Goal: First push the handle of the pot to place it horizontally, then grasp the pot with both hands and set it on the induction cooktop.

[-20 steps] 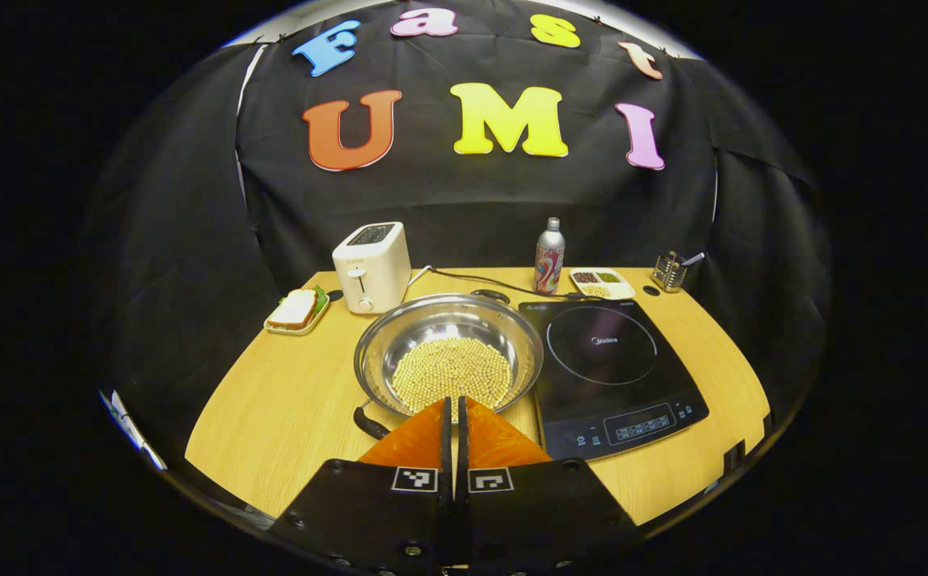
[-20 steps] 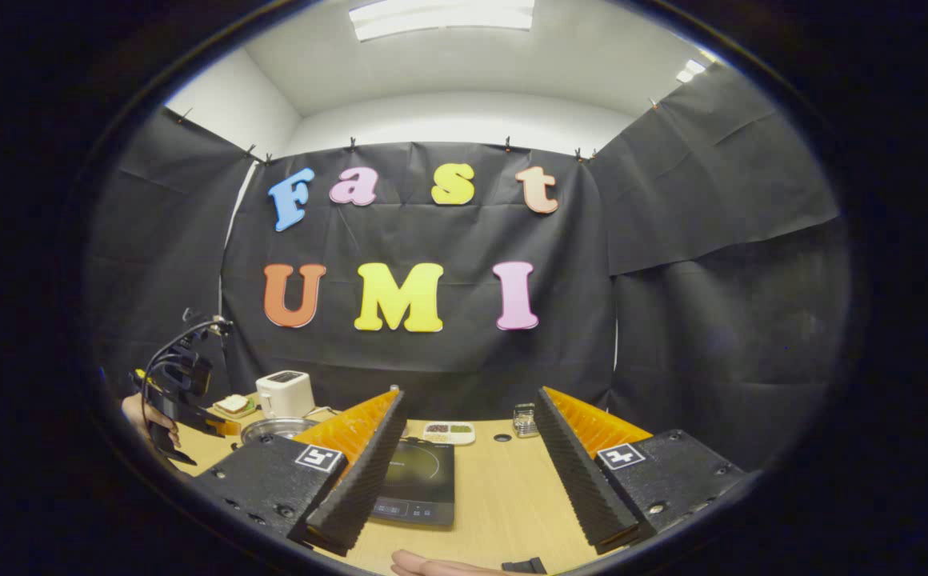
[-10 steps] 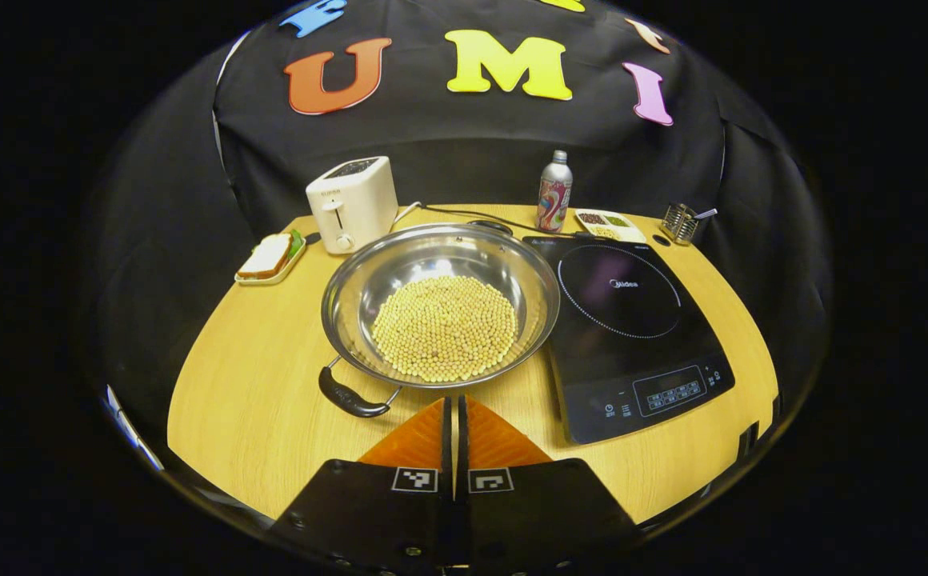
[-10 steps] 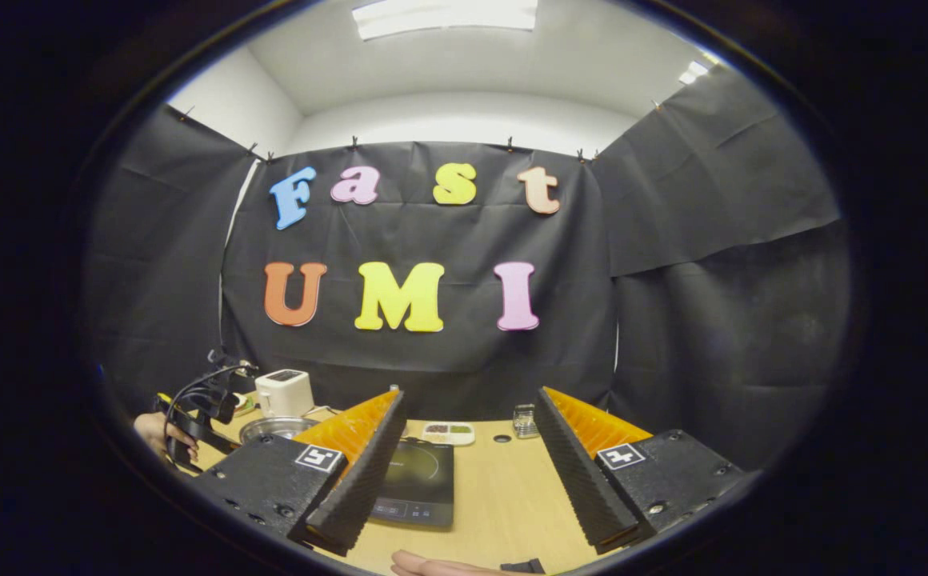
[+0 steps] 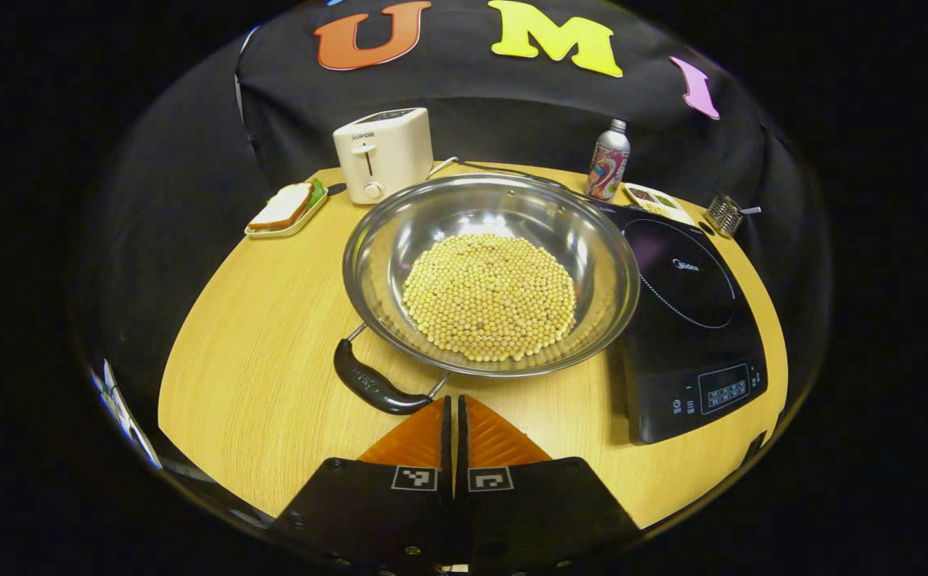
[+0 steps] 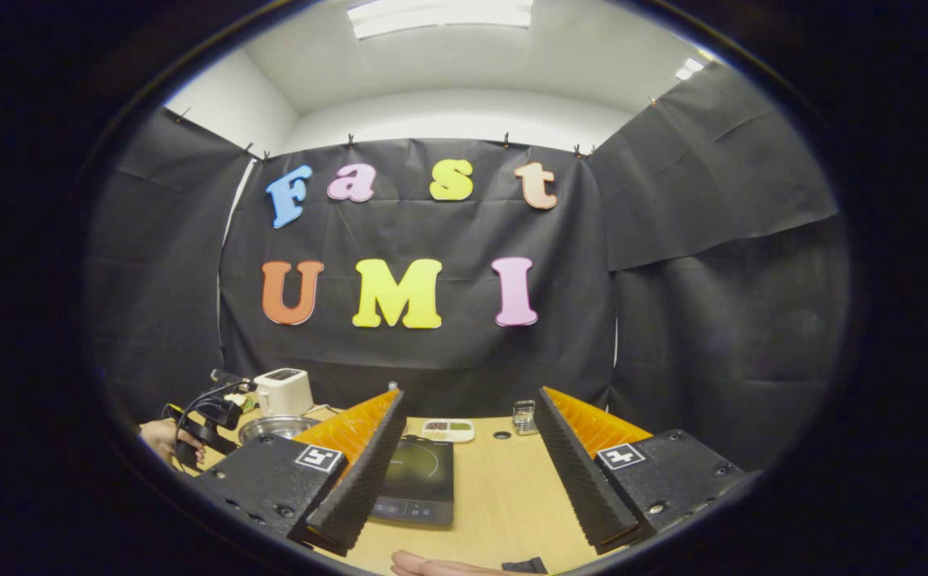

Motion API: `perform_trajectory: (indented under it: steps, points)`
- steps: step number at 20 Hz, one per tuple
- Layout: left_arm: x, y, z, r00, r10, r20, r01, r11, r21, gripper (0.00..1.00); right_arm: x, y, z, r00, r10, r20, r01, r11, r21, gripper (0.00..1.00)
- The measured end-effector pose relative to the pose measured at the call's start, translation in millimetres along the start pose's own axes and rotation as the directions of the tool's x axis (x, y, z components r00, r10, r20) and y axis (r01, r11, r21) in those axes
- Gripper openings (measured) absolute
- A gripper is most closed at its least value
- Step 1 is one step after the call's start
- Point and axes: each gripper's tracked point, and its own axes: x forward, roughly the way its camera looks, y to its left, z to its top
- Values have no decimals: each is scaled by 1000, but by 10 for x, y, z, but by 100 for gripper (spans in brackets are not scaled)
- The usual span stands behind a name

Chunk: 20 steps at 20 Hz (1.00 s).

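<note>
While the left tool (image 5: pixel 454 404) sits clenched below the pot (image 5: pixel 490 272) handle (image 5: pixel 372 384) at bottom centre, the right tool (image 6: pixel 468 416) gapes.

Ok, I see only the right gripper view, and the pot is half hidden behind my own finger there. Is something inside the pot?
Observer: Yes. In the left gripper view the pot holds a heap of pale round beans.
Operator: And where does its handle point?
Observer: The black handle sits at the pot's near-left side and lies slanted in that view, not horizontal.
Operator: Is the left gripper open?
Observer: No. The left gripper is shut on nothing, its tips close beside the handle's near end. I cannot tell whether they touch.
</note>
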Motion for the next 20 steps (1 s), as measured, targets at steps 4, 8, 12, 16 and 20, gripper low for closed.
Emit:
perform_trajectory:
  steps: [4,8,12,16,20]
  points:
    - [-9,48,16,1000,-1,20,2,1000,-30,0,6,1,-3,1000,-5,1,5,1000,-3,100]
    - [18,132,49,1000,4,19,-4,999,-34,0,-2,14,-23,1000,-5,-2,5,1000,-3,96]
    - [51,173,45,1000,-16,19,17,999,-42,0,21,26,-56,1000,-2,-6,2,1000,-2,96]
    - [104,355,48,1000,5,7,-5,998,-57,0,67,-12,-96,1000,-13,-16,13,1000,1,96]
    - [174,482,104,1000,16,-1,-16,995,-97,11,96,-11,-128,1000,-16,-26,16,1000,-2,100]
